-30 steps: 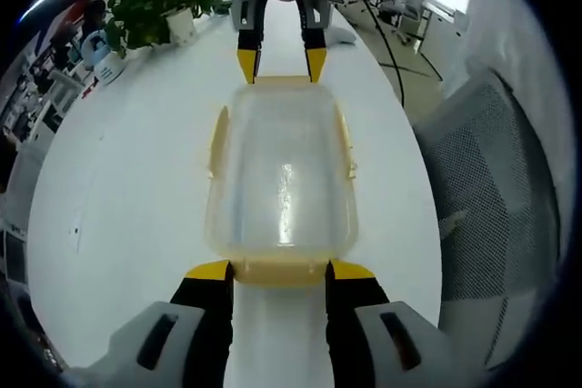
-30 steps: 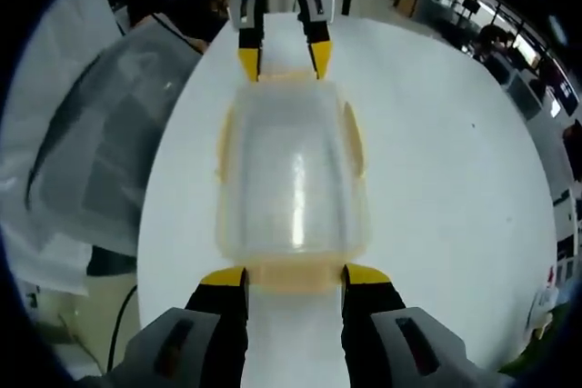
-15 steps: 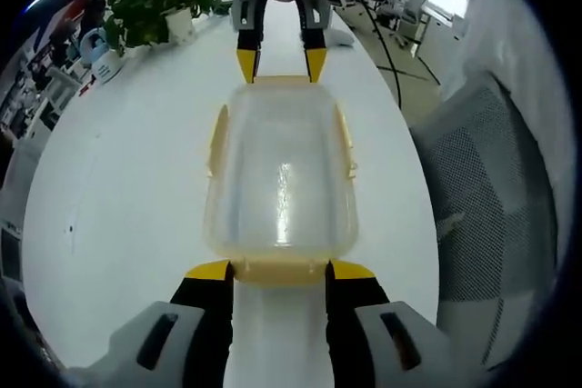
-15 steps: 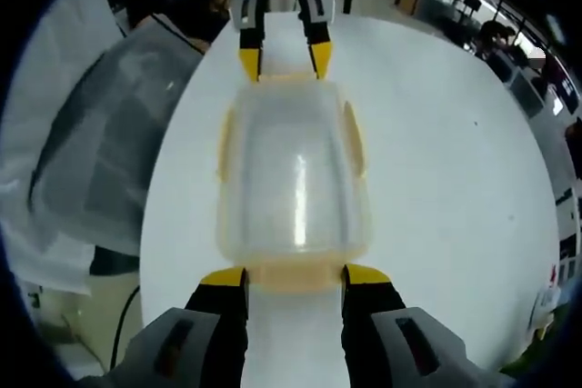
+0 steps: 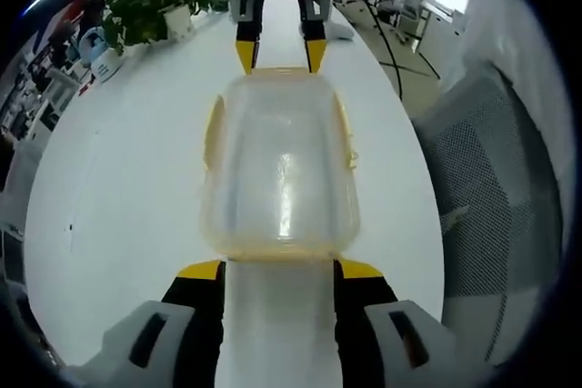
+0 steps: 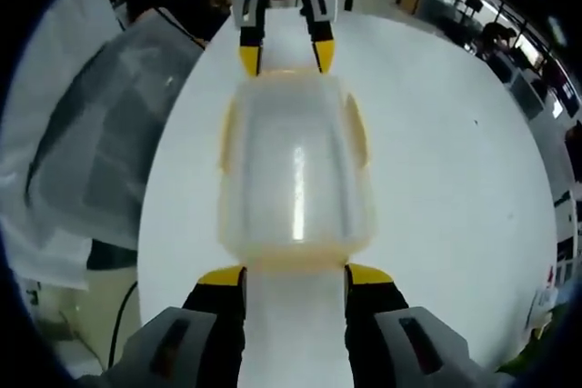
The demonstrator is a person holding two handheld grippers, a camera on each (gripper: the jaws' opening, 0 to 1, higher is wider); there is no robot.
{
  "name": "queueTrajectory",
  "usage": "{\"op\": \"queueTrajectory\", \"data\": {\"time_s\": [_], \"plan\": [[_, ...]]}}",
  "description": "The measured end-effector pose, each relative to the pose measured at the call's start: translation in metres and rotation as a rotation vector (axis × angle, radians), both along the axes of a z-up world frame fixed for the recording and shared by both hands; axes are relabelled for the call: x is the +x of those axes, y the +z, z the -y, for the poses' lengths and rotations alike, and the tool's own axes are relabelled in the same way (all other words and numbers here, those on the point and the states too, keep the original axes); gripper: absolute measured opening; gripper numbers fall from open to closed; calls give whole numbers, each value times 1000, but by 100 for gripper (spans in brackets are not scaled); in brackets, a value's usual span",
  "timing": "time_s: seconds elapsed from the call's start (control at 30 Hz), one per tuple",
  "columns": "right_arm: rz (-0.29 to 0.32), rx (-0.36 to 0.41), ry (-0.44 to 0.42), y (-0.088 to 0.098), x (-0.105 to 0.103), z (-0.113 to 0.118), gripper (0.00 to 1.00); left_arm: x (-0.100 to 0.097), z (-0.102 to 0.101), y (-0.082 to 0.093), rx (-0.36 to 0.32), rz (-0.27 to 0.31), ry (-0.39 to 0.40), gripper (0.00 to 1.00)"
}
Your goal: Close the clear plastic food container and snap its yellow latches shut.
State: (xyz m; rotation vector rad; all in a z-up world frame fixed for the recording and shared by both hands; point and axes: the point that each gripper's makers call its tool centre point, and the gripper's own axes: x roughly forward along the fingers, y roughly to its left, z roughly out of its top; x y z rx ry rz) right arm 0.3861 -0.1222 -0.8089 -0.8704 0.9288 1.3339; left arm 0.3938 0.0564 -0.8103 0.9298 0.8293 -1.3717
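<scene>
1. The left gripper point(image 5: 277, 270) has its jaws spread wide, yellow tips just clear of the near short end of the container point(image 5: 277, 165); nothing is between them; the right gripper point(image 6: 295, 274) stands the same way at the opposite short end, jaws apart and holding nothing.
2. Each gripper shows across the container in the other's view: the right gripper in the left gripper view, the left gripper in the right gripper view; both face each other along the container's long axis.
3. The container lies flat on the white table point(image 5: 118, 170), lid on, midway between the two grippers; a side latch point(image 5: 212, 129) lies along each long edge; I cannot tell whether they are snapped down; the end latches are hard to make out.
4. Beyond the container, on the left gripper's far left, stands a potted plant point(image 5: 150, 6); on its right, off the table edge, a mesh chair point(image 5: 491, 197).
5. Judged step: the lid seems seated, and the end latches are being worked from both ends at once.
6. Next move, likely: press each end latch against the container's wall until it clicks, then turn to the side latches; pushing evenly from both ends should stop the container sliding.
</scene>
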Motion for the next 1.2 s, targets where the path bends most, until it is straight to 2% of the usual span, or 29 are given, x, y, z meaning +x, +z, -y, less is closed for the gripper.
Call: {"op": "queueTrajectory", "data": {"time_s": [0.17, 0.33, 0.37, 0.5, 0.53, 0.63, 0.73, 0.8, 0.87, 0.93, 0.97, 1.03, 1.1, 1.2], "plan": [[5, 8, -35, 5, -1, 6, 47, -2, -8, 4, -17, -9, 53, 50], [-25, 58, -151, 14, 2, 6, 47, -2, -13, 14, -67, -19, 131, 50], [-45, 73, -191, 16, 2, 6, 46, -1, -14, 16, -77, -14, 155, 50], [-41, 63, -206, 21, 0, 7, 44, 4, -15, 25, -124, -25, 261, 50], [-63, 73, -265, 21, 0, 5, 43, 6, -16, 27, -135, -21, 286, 50], [-54, 75, -327, 22, 5, 6, 43, 9, -14, 30, -177, -36, 375, 50], [-68, 107, -422, 24, 11, 2, 43, 11, -10, 34, -209, -45, 453, 51], [-98, 133, -499, 27, 12, -1, 43, 11, -7, 36, -231, -65, 504, 50], [-94, 140, -551, 29, 18, 0, 41, 11, -7, 36, -232, -64, 513, 50], [-127, 171, -670, 31, 24, 1, 38, 12, -6, 38, -239, -62, 540, 50], [-150, 179, -720, 32, 26, 2, 37, 12, -3, 38, -261, -85, 579, 50], [-161, 178, -784, 32, 29, 6, 37, 12, -3, 37, -260, -102, 617, 50], [-176, 199, -813, 32, 30, 4, 37, 13, -3, 35, -259, -106, 638, 50], [-181, 181, -856, 28, 30, 8, 37, 10, -1, 32, -252, -129, 677, 50]]}}
